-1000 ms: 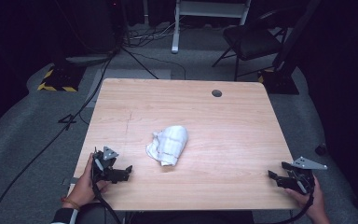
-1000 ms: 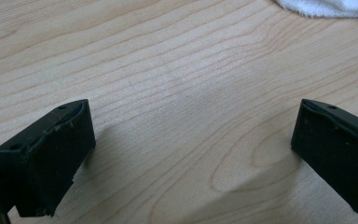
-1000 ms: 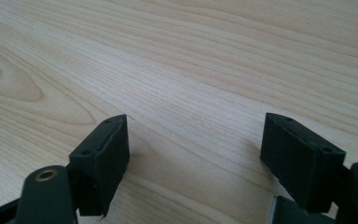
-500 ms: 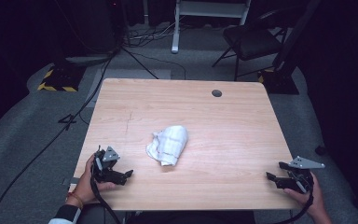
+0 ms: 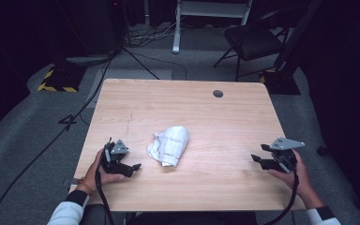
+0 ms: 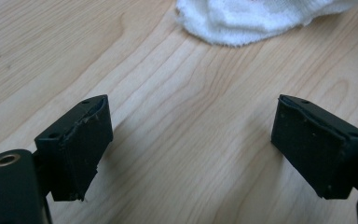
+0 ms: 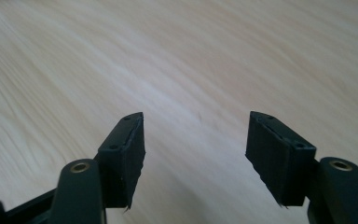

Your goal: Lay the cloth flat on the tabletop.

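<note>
wooden table [image 5: 215, 122] under both claws, largest item in the scene, with a small dark round hole [image 5: 218, 93] near the far edge.

white cloth [image 5: 169, 144] crumpled in a loose heap at mid-table, lying flat on the wood. positioned just ahead of and to the inner side of the left claw, near but not touching; well apart from the right claw, far off to its inner side. seen in the left gripper view as a white edge [image 6: 261, 21] at the top, beyond the jaw tips, with bare wood between.

left claw [image 5: 130, 167] held low over the near left part of the table, pointing toward the cloth. jaws standing wide, just been closing a little, nothing between them except bare wood. left gripper view: left claw [image 6: 191, 149] with both black pads set far apart, tips clear of the cloth.

right claw [image 5: 258, 161] held above the near right part of the table, pointing inward toward the table's middle. jaws apart at a moderate width, just been closing, nothing gripped. right gripper view: right claw [image 7: 196, 154] over blurred wood grain, gap between the pads empty.

grey three-cornered plate visible on top of each claw, cable trailing back along each forearm.
</note>
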Demonstrator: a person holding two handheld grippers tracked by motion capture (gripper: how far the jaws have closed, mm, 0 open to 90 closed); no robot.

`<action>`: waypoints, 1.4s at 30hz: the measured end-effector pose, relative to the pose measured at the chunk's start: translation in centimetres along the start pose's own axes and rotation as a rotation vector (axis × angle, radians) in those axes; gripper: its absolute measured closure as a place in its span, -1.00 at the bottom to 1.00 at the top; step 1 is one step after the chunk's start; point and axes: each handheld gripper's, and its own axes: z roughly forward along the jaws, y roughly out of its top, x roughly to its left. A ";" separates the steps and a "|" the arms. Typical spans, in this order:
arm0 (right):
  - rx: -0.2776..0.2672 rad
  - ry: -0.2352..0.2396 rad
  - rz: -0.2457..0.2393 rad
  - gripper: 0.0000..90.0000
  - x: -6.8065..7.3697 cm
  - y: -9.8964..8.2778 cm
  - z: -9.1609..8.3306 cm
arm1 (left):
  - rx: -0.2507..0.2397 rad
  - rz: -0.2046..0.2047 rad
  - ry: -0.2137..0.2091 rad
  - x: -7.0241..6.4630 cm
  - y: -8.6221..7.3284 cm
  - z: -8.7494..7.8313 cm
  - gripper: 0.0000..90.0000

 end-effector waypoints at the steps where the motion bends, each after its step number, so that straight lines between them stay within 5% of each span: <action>1: -0.014 0.005 -0.017 -0.16 0.4 1.1 0.4 | -0.002 -0.002 -0.004 -0.1 0.2 0.2 -0.72; 6: -0.059 0.083 -0.092 -0.15 3.6 5.9 3.2 | -0.019 0.012 -0.012 0.0 1.1 1.1 -0.69; 7: -0.081 0.122 -0.121 -0.15 5.2 7.7 4.4 | -0.021 0.014 -0.006 0.1 1.5 1.5 -0.67; 9: -0.086 0.138 -0.133 -0.15 6.0 8.5 5.0 | -0.020 0.010 -0.006 0.2 1.7 1.6 -0.67; 11: -0.095 0.188 -0.173 -0.15 8.7 10.6 7.0 | -0.023 0.013 -0.007 0.2 2.3 2.2 -0.65; 18: -0.094 0.249 -0.272 -0.17 13.7 13.6 10.3 | -0.032 0.038 -0.033 -0.2 3.7 3.4 -0.55; 22: -0.079 0.263 -0.302 -0.20 15.8 14.5 12.4 | -0.040 0.093 -0.081 -0.7 4.4 3.8 -0.16; 28: -0.018 0.236 -0.300 -0.12 16.6 14.5 14.6 | -0.051 0.110 -0.104 -0.8 4.5 4.0 -0.10; 29: 0.021 0.229 -0.314 0.15 16.5 14.3 15.0 | -0.051 0.109 -0.105 -0.8 4.4 4.0 -0.13; 30: 0.021 0.229 -0.314 0.15 16.5 14.3 15.0 | -0.049 0.108 -0.105 -0.9 4.5 4.0 -0.13; 31: 0.042 0.213 -0.330 0.46 16.2 14.0 14.8 | -0.040 0.114 -0.109 -1.1 4.5 4.1 -0.25; 34: 0.036 0.233 -0.331 0.76 15.6 13.8 14.3 | -0.032 0.119 -0.106 -1.3 4.6 4.1 -0.27; 42: 0.042 0.187 -0.360 0.94 14.0 12.0 12.6 | -0.018 0.107 -0.119 -2.0 5.0 4.3 -0.37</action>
